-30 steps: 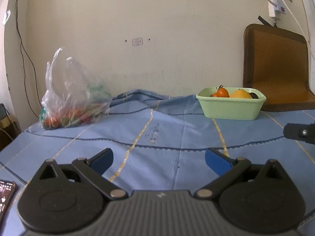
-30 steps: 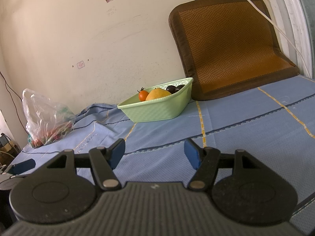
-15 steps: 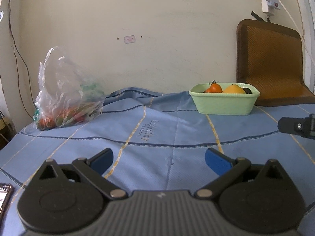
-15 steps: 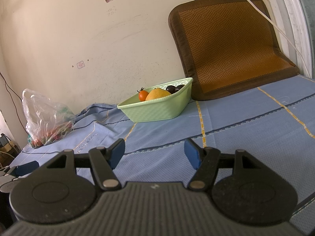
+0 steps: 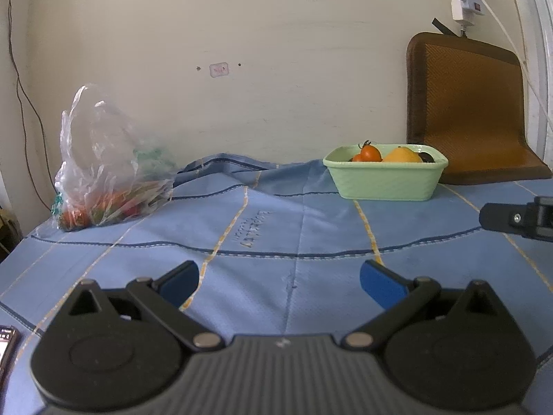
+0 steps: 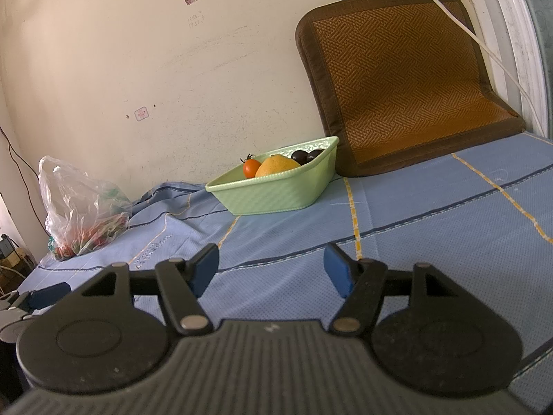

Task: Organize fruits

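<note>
A light green basket [image 5: 385, 181] stands on the blue cloth near the wall. It holds a red tomato [image 5: 370, 153], a yellow-orange fruit [image 5: 402, 155] and dark fruits [image 6: 307, 155]. A clear plastic bag [image 5: 107, 166] with red and green produce lies at the far left. My left gripper [image 5: 278, 282] is open and empty, low over the cloth, well short of both. My right gripper [image 6: 271, 269] is open and empty, also low over the cloth in front of the basket [image 6: 276, 190]. The bag also shows in the right wrist view [image 6: 83, 207].
A brown woven cushion [image 6: 397, 79] leans on the wall right of the basket. A white cable [image 6: 484, 45] hangs over it. A phone [image 5: 7, 342] lies at the cloth's left edge. The right gripper's finger [image 5: 511, 219] shows at the left wrist view's right edge.
The left wrist view has shifted: the basket and bag first moved left and down a little in frame, then back toward the middle. The right gripper has stayed still. Both stay open.
</note>
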